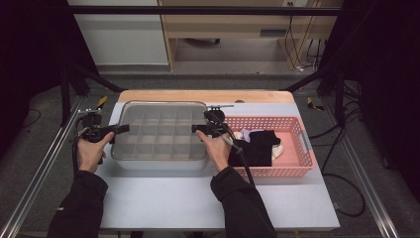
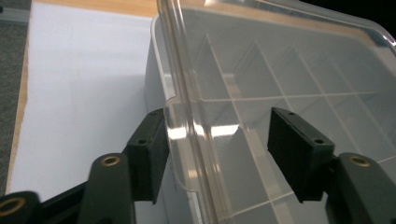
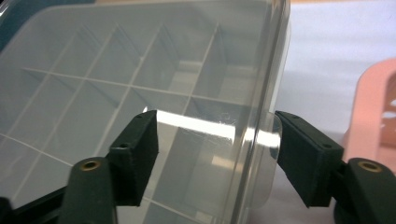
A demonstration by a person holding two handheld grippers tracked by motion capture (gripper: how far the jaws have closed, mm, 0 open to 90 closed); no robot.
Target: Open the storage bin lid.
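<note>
At the near edge of the high view, 2 dark-sleeved forearms reach onto the white table (image 1: 198, 203), each hand carrying a gripper to one end of a clear divided storage box (image 1: 161, 136).

The left gripper (image 1: 119, 130) sits at the box's left end. In the left gripper view its 2 jaws stand spread apart, astride the edge of the clear lid (image 2: 280, 60), one outside the rim and one over the compartments; the small tab at the lid's edge lies between them, apparently unpinched, though one pad stands very close to it. The right gripper (image 1: 197, 128) mirrors this at the right end: in the right gripper view its jaws are likewise released, straddling the lid's rim with a gap on both sides.

The lid rests on the box, which stands on the table with its grid of compartments showing empty through the plastic. Just beside it on the right, a pink basket (image 1: 297, 166) holds a black garment (image 1: 257, 146) and some pale items.

As I judge it, the work is at its start: both grippers are placed for a 2-handed grasp of the lid, but closing on it and lifting it are still to do.
</note>
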